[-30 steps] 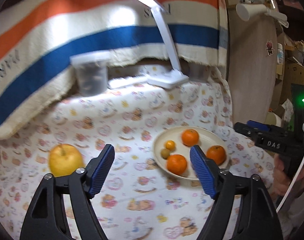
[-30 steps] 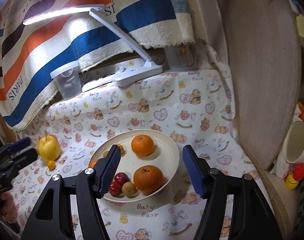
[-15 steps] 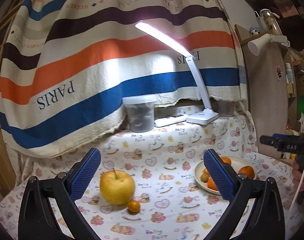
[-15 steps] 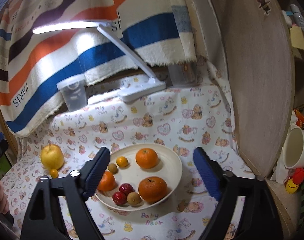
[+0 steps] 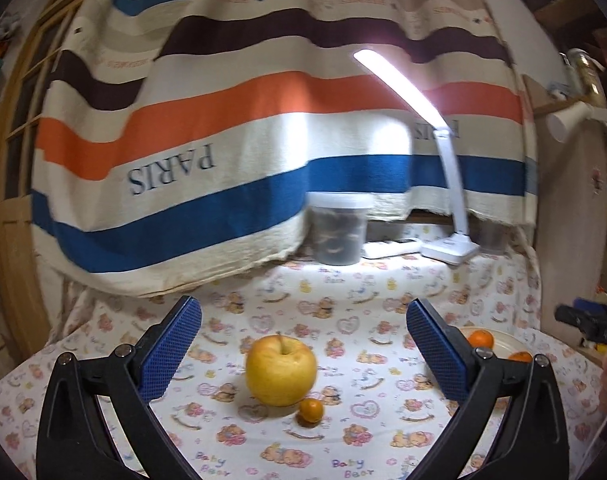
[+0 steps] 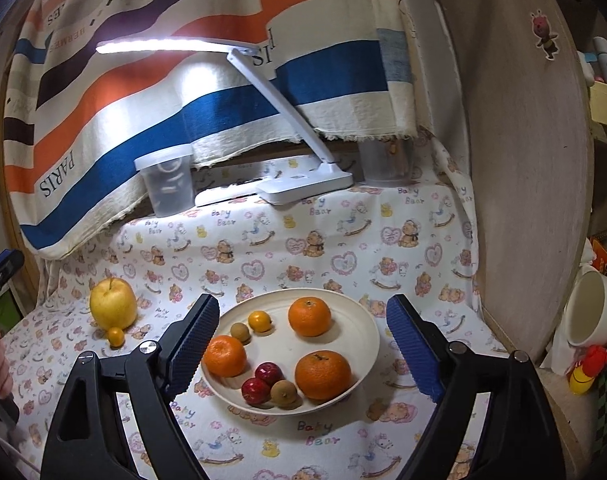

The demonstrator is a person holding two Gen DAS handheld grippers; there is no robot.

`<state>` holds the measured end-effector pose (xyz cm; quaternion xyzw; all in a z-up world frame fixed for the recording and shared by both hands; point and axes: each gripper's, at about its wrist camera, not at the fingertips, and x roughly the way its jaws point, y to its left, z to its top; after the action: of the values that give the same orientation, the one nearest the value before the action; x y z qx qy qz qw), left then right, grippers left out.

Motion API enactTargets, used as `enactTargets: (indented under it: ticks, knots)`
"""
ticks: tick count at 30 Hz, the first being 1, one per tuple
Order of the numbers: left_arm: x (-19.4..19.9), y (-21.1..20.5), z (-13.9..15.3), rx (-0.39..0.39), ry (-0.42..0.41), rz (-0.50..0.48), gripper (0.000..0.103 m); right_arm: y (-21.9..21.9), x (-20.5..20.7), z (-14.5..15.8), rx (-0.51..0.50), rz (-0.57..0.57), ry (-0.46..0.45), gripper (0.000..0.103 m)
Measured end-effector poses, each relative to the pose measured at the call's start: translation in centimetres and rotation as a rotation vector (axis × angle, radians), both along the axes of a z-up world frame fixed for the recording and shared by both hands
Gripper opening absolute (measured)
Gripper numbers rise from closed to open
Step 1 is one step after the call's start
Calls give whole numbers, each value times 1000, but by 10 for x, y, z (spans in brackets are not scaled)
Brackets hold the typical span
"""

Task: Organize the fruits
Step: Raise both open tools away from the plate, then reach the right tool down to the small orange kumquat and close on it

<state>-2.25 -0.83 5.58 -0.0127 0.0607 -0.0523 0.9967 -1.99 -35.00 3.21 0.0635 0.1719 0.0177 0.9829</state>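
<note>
A yellow apple (image 5: 281, 371) sits on the bear-print cloth with a tiny orange kumquat (image 5: 311, 411) touching its front right. My left gripper (image 5: 303, 352) is open, its blue pads standing wide either side of the apple and short of it. In the right wrist view a cream plate (image 6: 367, 320) holds three oranges (image 6: 309, 316), a small kumquat (image 6: 260, 321), two red fruits (image 6: 269, 373) and two brown ones (image 6: 284, 392). My right gripper (image 6: 303, 348) is open above the plate's near half, holding nothing. The apple (image 6: 113, 304) lies left of the plate.
A white desk lamp (image 6: 303, 182), a lidded clear tub (image 6: 168, 186) and a second clear cup (image 6: 385, 162) stand at the back under a striped hanging blanket (image 5: 223, 128). A wooden board (image 6: 519, 160) walls the right side. A white cup (image 6: 591, 314) sits beyond it.
My left gripper swung left from the plate to face the apple and its jaws widened. The right gripper's jaws also widened and it drew back slightly from the plate.
</note>
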Motion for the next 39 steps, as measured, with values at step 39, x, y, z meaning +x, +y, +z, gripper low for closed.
enactTargets:
  ticks: [39]
  knots:
    - [84,112,-42,-287,386,116,102,255,134,-47,-107,385,373,79]
